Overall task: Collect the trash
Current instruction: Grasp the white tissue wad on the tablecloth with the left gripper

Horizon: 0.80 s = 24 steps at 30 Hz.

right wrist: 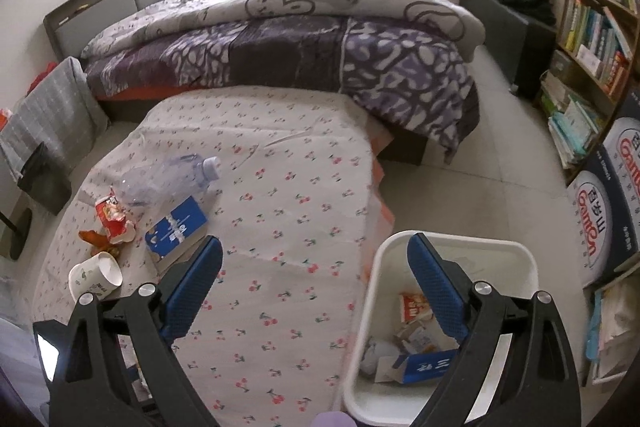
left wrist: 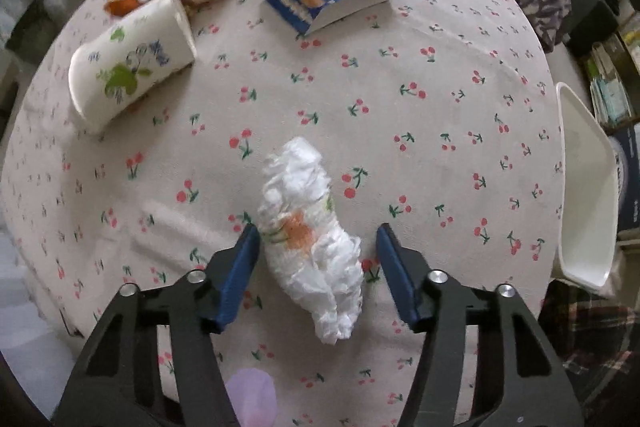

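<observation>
Left wrist: left tongs (left wrist: 318, 269) spread, straddling crumpled tissue (left wrist: 310, 247) on table (left wrist: 440, 99); one pad touching, not pinched. Soft, light, crushable, so pinch mid-wad.
Right wrist: right tongs (right wrist: 316, 285) spread, empty, above table edge and white bin (right wrist: 516, 251).

Left gripper (left wrist: 318, 239) astride crumpled tissue (left wrist: 310, 239): 9 o'clock pad touching, 3 o'clock pad apart. Paper cup (left wrist: 128, 67) at 10 o'clock.
</observation>
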Motion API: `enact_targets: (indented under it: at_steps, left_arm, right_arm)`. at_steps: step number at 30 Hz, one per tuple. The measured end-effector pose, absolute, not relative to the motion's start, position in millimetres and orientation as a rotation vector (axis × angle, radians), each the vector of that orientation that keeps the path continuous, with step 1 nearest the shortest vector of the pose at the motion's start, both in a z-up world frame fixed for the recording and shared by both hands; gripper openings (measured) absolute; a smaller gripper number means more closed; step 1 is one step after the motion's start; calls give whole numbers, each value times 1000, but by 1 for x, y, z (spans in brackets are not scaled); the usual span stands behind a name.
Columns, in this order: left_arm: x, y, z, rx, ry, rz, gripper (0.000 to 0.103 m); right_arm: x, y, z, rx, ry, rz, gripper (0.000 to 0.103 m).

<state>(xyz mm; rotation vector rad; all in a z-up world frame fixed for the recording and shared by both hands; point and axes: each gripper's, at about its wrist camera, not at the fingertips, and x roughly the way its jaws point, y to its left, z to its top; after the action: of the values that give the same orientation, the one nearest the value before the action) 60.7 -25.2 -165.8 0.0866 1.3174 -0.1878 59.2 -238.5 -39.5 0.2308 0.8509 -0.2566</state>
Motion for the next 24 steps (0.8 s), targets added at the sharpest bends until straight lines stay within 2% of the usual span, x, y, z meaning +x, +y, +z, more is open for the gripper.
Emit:
enact_targets:
  at_steps: [2,3,8,16,20,24]
  left_arm:
    - [61,-28,-164,104,1306,-211,39]
    - [60,-29,-163,117,1304,-222,37]
    - [56,-19,-156,109,1307,-254,36]
    - [65,54,-108,6,1201,-170,36]
    - [75,87,-82,-89,1144,-117,36]
    - [82,106,-65,-159,1108,-78,36]
  right_arm:
    - [65,-232,-45,238,869,-252,91]
    - [68,-229,-47,243,878,-247,91]
    - [85,-211,-61,289,926,-212,91]
    - [127,-162,-88,329,1008,-125,91]
    - [150,-151,-126,595,1112,-89,91]
    - [176,-135,-140,588,1094,-225,91]
